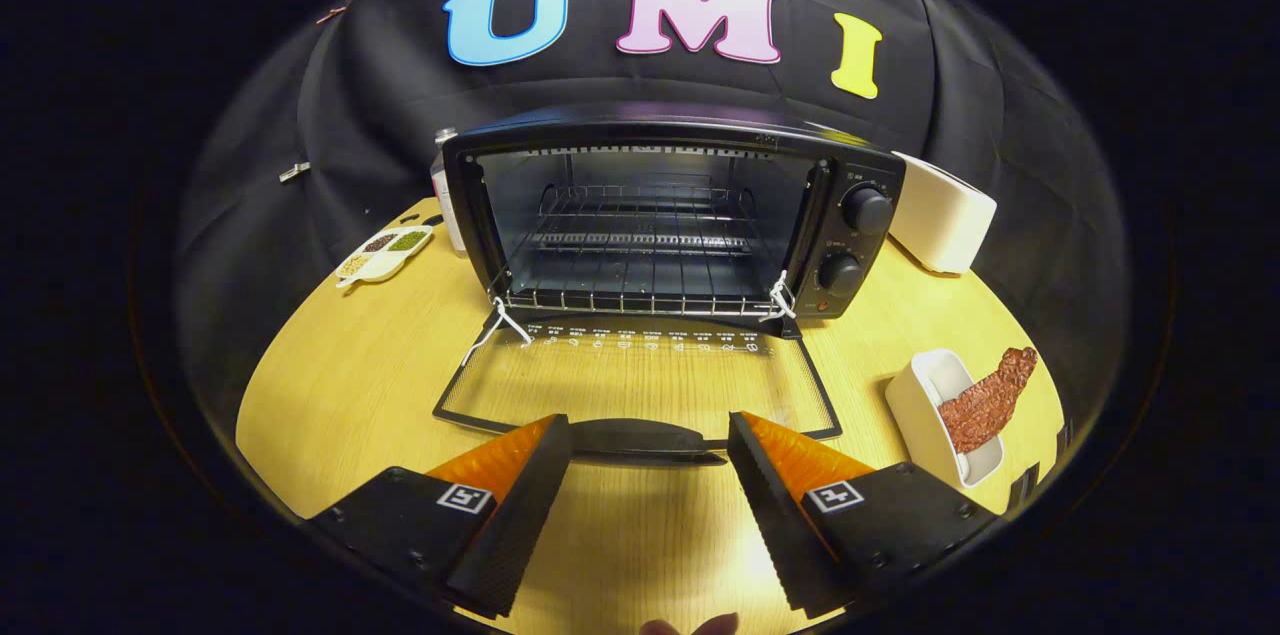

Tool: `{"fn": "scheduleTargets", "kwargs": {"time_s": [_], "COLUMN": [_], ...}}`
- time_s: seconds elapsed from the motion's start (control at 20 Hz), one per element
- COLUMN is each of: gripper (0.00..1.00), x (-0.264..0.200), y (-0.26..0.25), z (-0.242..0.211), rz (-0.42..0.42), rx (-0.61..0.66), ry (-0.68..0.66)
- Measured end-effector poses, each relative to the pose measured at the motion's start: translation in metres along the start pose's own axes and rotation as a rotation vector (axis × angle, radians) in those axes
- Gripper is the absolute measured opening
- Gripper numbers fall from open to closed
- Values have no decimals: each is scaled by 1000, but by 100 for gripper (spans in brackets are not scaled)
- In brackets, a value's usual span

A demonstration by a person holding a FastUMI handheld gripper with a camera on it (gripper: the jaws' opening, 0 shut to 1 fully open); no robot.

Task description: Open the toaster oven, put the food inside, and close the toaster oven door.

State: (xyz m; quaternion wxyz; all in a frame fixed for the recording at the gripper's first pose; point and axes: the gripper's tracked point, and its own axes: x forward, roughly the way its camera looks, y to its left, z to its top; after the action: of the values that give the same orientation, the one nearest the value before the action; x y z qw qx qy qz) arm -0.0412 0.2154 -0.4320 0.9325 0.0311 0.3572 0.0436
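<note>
A black toaster oven (pixel 850 245) stands at the back of the wooden table, its cavity open and a wire rack (pixel 640 260) inside. Its glass door (pixel 640 380) lies folded down flat toward me, the black handle (pixel 645 438) at its near edge. My gripper (pixel 648 435) is open, its two orange-and-black fingers (pixel 520 485) spread either side of the handle, which sits just ahead of them with nothing pinched. The food, a brown strip of meat (pixel 990 400), rests tilted in a white dish (pixel 925 410) to the right of the door.
A white box-shaped container (pixel 940 215) stands right of the oven. A white divided tray of seeds and spices (pixel 385 250) and a small bottle (pixel 440 190) sit at the oven's left. Bare tabletop (pixel 340 395) lies left of the door. A fingertip (pixel 690 627) shows behind the gripper.
</note>
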Motion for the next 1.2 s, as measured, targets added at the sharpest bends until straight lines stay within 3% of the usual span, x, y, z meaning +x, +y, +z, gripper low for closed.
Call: {"fn": "scheduleTargets", "kwargs": {"time_s": [0.2,0.6,0.95,1.2], "gripper": [98,98,98,98], "x": [-4,-62,-126,-134], "y": [4,-5,-105,-180], "z": [4,77,131,127], "rz": [22,136,178,235], "rx": [-2,-86,-145,-174], "ry": [1,-197,-269,-175]}}
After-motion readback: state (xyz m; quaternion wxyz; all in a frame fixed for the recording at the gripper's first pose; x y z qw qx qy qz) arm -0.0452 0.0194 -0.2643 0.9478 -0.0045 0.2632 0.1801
